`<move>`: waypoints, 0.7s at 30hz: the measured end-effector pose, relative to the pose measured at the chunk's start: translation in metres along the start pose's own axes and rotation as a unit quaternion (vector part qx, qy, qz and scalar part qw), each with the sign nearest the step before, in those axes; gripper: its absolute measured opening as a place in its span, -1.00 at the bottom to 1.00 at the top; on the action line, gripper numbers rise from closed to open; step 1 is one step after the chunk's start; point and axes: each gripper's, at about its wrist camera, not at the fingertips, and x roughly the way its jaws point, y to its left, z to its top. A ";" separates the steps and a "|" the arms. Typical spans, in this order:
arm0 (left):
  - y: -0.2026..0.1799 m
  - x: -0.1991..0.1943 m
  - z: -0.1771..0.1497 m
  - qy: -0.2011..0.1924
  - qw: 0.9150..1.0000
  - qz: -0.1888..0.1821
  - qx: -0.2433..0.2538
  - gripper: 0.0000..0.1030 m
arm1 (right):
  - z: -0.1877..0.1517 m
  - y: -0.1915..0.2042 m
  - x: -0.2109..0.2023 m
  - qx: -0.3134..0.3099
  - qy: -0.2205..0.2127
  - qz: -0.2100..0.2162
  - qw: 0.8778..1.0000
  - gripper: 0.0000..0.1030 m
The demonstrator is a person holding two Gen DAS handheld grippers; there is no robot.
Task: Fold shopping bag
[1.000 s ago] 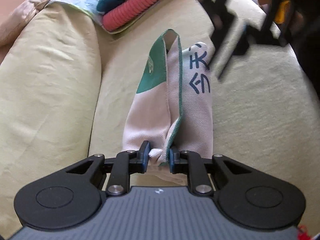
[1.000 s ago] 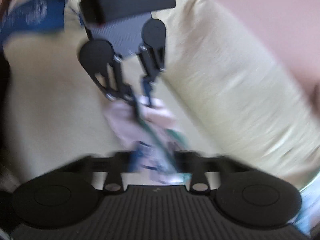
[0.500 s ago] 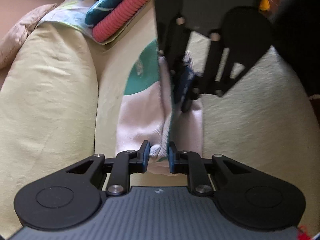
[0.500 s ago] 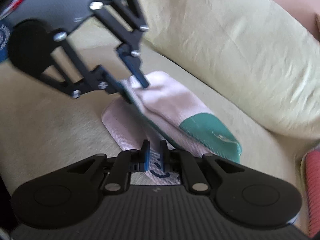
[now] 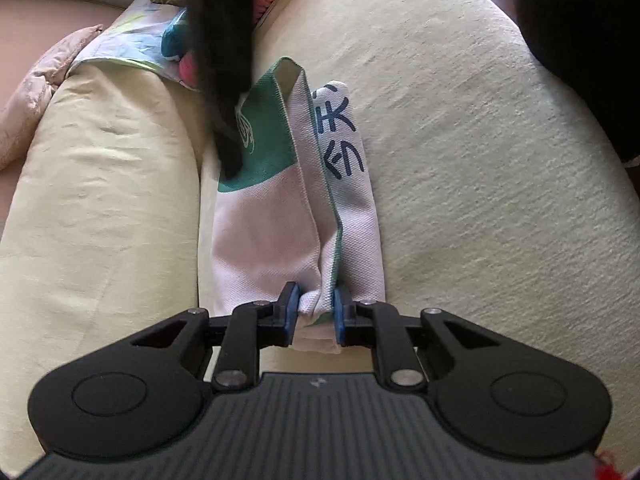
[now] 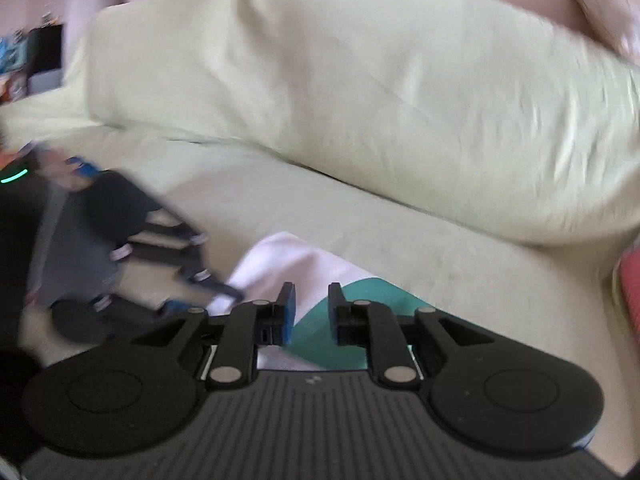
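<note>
**Left clamps the near end, right hovers open over the far end**

We see the shopping bag (image 5: pixel 296 208) lying on the sofa seat cushion (image 5: pixel 460 140), already folded into a narrow strip, tucked just beside the back cushion (image 5: pixel 100 180). Its long axis runs straight away from our left hand-held gripper (image 5: pixel 315 312), which pinches the bunched near end between its blue pads (image 5: pixel 291 312), the jaws narrowed onto the cloth.

From the right wrist view, our right hand-held gripper (image 6: pixel 310 308) sits above the bag's green-printed far end (image 6: pixel 360 300) with a moderate gap between its fingers, holding nothing that we can see; whether it touches the cloth we cannot tell. The left is the one attached; we judge the next fold needs the right to take the far end and bring it along that axis toward the left.
</note>
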 end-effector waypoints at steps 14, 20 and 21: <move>0.068 -0.059 0.006 -0.080 0.983 -0.012 -0.164 -0.50 | -0.040 0.024 0.014 -0.076 -0.002 -0.020 0.997 -0.65; 0.039 -0.001 -0.014 -0.054 0.975 -0.055 -0.210 -0.69 | -0.041 0.020 0.019 -0.102 -0.011 -0.015 0.995 -0.65; 0.038 0.005 -0.017 -0.061 0.966 -0.055 -0.244 -0.70 | -0.041 0.021 0.019 -0.109 -0.012 -0.016 0.994 -0.66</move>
